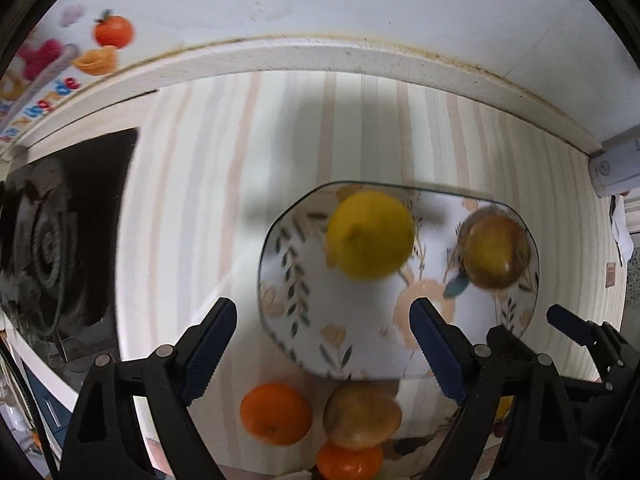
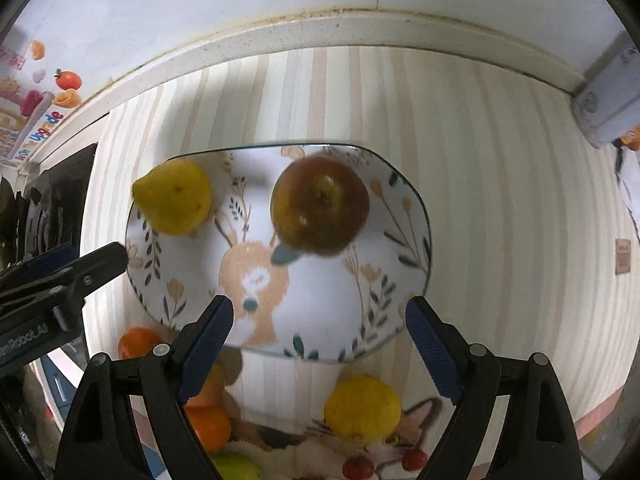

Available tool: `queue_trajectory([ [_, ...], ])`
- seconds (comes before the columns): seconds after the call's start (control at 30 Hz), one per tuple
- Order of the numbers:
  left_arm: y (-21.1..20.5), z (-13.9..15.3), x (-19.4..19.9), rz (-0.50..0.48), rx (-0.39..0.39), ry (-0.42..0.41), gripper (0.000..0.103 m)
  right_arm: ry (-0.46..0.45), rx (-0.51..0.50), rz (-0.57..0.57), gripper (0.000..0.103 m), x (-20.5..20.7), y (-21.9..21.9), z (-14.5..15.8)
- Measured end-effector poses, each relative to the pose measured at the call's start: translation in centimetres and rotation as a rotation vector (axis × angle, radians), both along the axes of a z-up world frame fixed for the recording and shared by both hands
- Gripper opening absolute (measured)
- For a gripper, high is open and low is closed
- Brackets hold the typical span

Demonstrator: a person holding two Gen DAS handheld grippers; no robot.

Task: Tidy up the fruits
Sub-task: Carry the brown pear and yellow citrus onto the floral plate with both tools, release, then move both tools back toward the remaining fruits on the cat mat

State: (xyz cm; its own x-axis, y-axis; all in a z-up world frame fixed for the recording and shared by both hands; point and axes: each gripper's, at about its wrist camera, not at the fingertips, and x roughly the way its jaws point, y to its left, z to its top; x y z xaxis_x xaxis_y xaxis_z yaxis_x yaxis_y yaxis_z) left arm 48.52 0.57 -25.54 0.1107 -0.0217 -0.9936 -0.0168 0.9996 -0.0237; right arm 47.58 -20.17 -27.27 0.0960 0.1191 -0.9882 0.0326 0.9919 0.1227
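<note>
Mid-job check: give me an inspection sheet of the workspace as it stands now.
Surface: striped counter, against a white wall.
Job's things: plate holds a lemon and an apple; off it, nearer the cameras, second lemon, oranges, brownish fruit.
Clutter: cat-print cloth, small red fruits.
Grippers: left tool and right tool open, empty.
Cables: nothing seen.
Surroundings: stove burner, wall sticker.
</note>
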Motion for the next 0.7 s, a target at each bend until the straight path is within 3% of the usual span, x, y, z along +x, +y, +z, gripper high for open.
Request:
queue_trajectory([
  [0.37,-1.5,5.9,-6.6,-0.007,0.028,-0.158,0.088,-0.152,-0.05,0.004,0.09,-7.0,0.0,7.3],
  [0.7,-0.5,10.9,-11.5,-0.031,0.033,-0.274,0.088,-0.255,-0.022,-0.001,0.09,-11.7,1.0,13.3],
])
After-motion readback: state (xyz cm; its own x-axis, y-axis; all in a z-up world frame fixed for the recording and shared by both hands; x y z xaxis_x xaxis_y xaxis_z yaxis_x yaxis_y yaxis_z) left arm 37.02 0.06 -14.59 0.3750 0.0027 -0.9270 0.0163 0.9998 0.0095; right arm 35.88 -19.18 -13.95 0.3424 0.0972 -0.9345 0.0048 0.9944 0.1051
